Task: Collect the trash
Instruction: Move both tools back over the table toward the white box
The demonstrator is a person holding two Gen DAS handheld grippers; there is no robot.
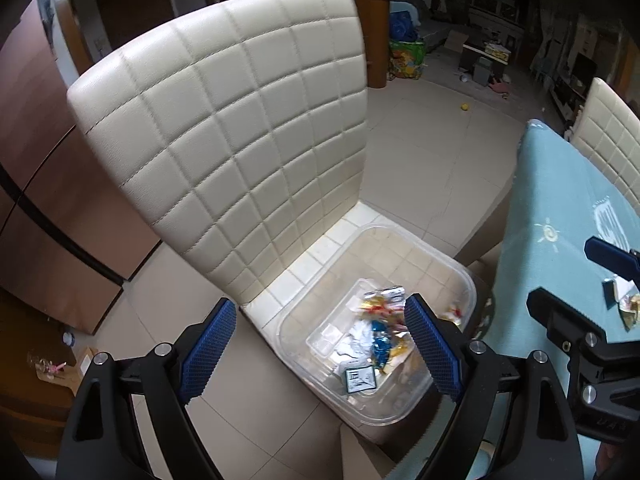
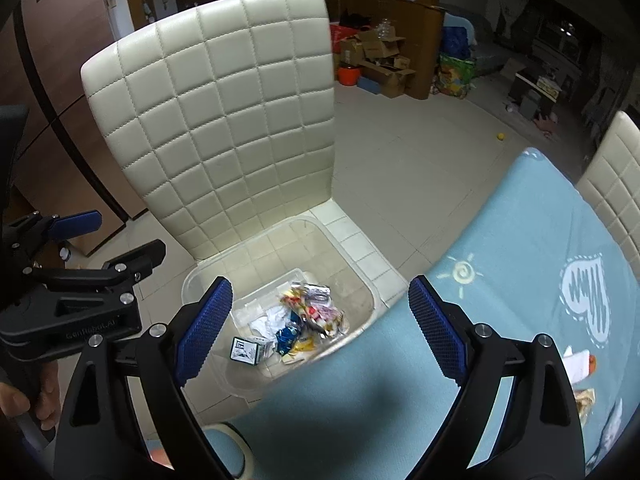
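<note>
A clear plastic bin (image 1: pixel 460 276) (image 2: pixel 360 284) sits on the seat of a cream quilted chair (image 1: pixel 240 128) (image 2: pixel 224 120). Inside lies a pile of trash (image 1: pixel 380 332) (image 2: pixel 304 320): coloured wrappers, white tissue and a small dark carton (image 2: pixel 244 350). My left gripper (image 1: pixel 320 340) is open and empty, hovering above the bin's near left side. My right gripper (image 2: pixel 320 328) is open and empty above the bin and the table edge. More wrappers (image 1: pixel 626 300) (image 2: pixel 580 380) lie on the blue tablecloth (image 2: pixel 500 280).
A second cream chair (image 2: pixel 616 184) stands beyond the table. A tape roll (image 2: pixel 232 448) lies at the table's near edge. Brown cabinets (image 1: pixel 40 200) stand to the left. Boxes and bags (image 2: pixel 384 60) and a yellow ball (image 2: pixel 500 136) lie on the tiled floor.
</note>
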